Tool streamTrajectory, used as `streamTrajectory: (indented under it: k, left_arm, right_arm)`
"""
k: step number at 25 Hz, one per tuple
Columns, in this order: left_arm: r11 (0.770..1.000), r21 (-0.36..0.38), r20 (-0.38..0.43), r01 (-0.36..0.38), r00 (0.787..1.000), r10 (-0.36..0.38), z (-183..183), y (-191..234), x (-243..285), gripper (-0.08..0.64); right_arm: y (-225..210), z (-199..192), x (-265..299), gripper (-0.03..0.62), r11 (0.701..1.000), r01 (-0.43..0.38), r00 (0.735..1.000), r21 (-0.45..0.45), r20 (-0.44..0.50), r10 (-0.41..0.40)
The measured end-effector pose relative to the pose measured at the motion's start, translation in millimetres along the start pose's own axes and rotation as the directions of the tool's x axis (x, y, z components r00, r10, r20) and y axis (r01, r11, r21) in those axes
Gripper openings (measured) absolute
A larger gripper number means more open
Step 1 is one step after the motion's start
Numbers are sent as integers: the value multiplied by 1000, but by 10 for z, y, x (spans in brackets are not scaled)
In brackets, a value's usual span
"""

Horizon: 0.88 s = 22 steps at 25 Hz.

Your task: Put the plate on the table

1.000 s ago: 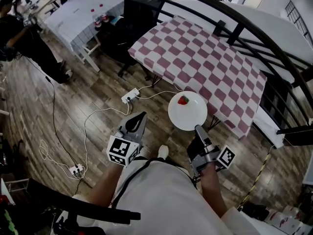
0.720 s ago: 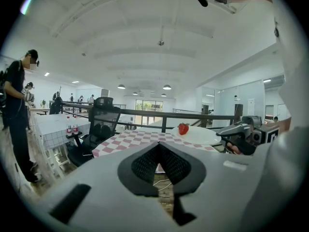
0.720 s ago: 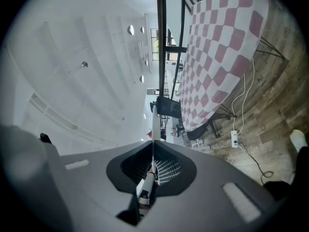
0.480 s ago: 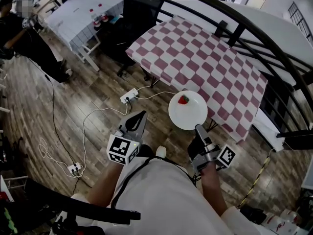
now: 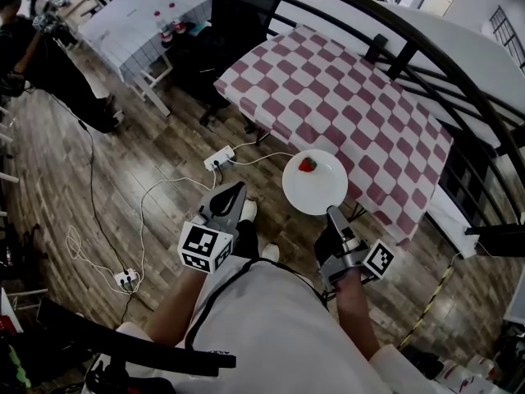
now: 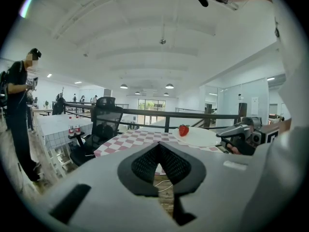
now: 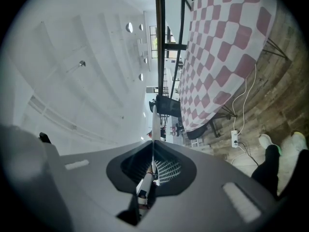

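A white plate (image 5: 315, 181) with a strawberry (image 5: 308, 165) on it hangs in the air over the wooden floor, just short of the near edge of the red-and-white checked table (image 5: 344, 105). My right gripper (image 5: 332, 213) is shut on the plate's near rim. In the right gripper view the plate (image 7: 153, 124) shows edge-on as a thin white line between the jaws of the right gripper (image 7: 152, 146). My left gripper (image 5: 234, 194) is shut on nothing, to the left of the plate. The left gripper view shows the plate (image 6: 200, 136) and strawberry (image 6: 183, 130) beyond the left gripper (image 6: 158, 146).
A black office chair (image 5: 234, 23) stands at the table's far left corner. A power strip (image 5: 218, 159) and white cables lie on the floor. A black railing (image 5: 426, 64) runs behind the table. A person (image 5: 41, 56) stands far left near a white table (image 5: 148, 19) with bottles.
A shoe has come forward beside the left gripper. The plate and both grippers keep almost the same places in the view.
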<state>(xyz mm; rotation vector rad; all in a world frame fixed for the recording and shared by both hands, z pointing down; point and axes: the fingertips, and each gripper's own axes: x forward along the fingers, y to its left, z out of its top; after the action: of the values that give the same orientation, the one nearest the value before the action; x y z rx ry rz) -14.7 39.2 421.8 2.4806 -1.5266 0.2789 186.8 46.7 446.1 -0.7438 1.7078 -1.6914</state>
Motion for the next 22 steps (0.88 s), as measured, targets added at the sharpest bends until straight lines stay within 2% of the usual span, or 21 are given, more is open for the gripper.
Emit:
streamTrajectory:
  k: [9,22]
  left_arm:
    - [999,-49,20,23,1000,-22,51,229,216,2]
    - [996,-19,-2,93,996,-93,212,913,879,5]
  right_arm:
    - [-78,62,278,18,1000,14,1000,-4,10,-14]
    - [-204,296,1105,18,1000,-2,998,-7,57,2]
